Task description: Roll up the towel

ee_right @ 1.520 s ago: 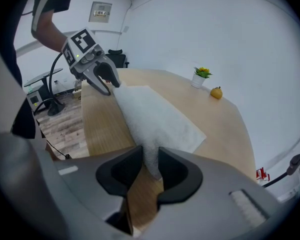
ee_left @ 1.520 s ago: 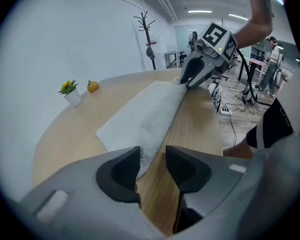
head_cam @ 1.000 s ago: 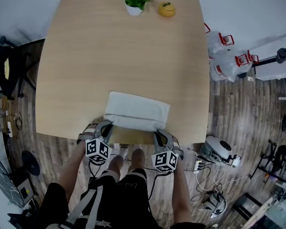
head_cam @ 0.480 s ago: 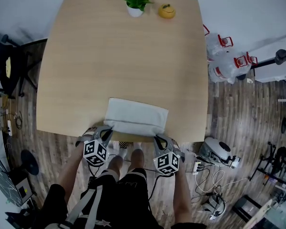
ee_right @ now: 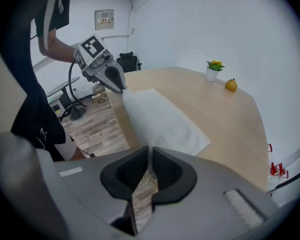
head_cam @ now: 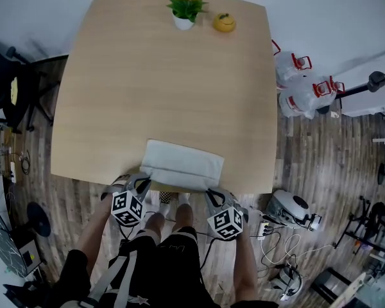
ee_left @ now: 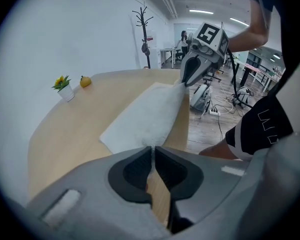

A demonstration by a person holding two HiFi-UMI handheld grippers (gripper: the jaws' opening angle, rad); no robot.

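The table [head_cam: 167,82] sits much as it did a second ago, pale wood with rounded corners over a plank floor [head_cam: 321,159]. What differs is the towel [head_cam: 179,162]. A second ago a strip of bare wood showed between its near edge and the table's near edge. That strip is now gone, and the near edge lies at the table's lip. Its far edge has come the same way, leaving more open wood beyond it. The cloth lies flat, with no roll formed yet.

The left tool [head_cam: 140,183] is clamped on the towel's near left corner, its jaws pressed together with only cloth between the tips. The right tool [head_cam: 213,194] is likewise pinched on the near right corner. Both have drawn back toward the person, and their marker cubes now hang just off the table's edge.

Counted: one table, one towel and two tools, each in one hand. There is one small potted plant [head_cam: 186,8] and one yellow fruit-like piece [head_cam: 224,22]. These last two stand near each other at the far edge, well apart from the towel.
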